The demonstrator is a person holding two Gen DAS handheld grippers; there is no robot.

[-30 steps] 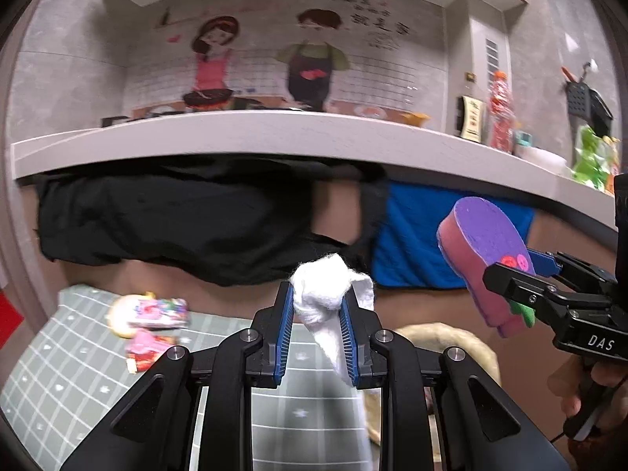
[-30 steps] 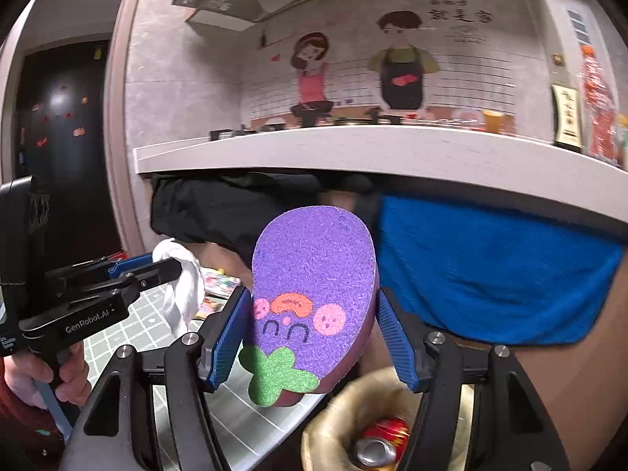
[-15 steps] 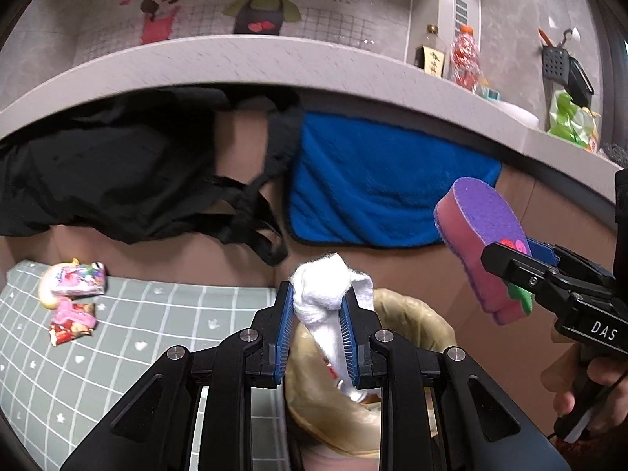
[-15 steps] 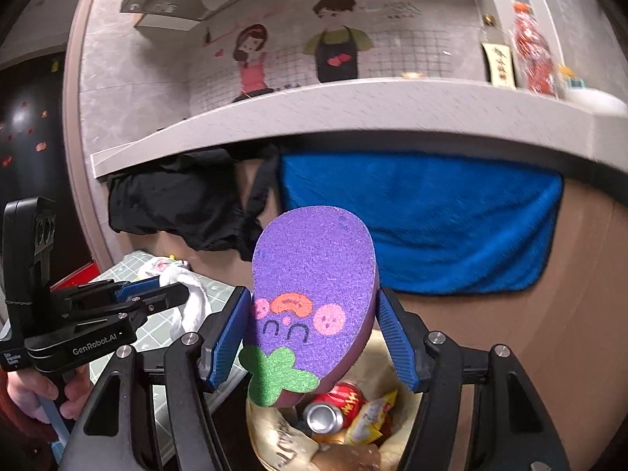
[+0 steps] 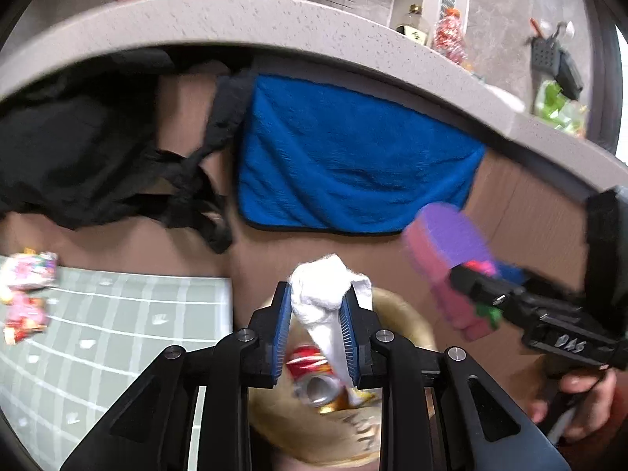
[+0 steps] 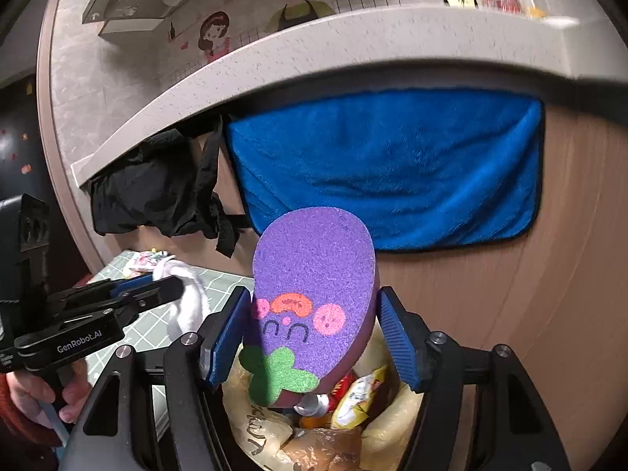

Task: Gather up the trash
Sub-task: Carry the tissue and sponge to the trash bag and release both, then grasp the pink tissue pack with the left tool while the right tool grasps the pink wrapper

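My left gripper is shut on a crumpled white tissue and holds it above the open tan trash bag, which holds a red can and wrappers. My right gripper is shut on a purple eggplant-shaped sponge with a face and green stem, above the same bag. The right gripper with the sponge shows at the right of the left wrist view. The left gripper with the tissue shows at the left of the right wrist view.
A green checked mat lies left of the bag, with colourful snack wrappers at its far left. A blue towel and black cloth hang under the grey countertop. A brown cabinet front stands behind the bag.
Both grippers have moved right and down toward the trash bag, which now lies beneath them with its contents in view. Each keeps its hold.
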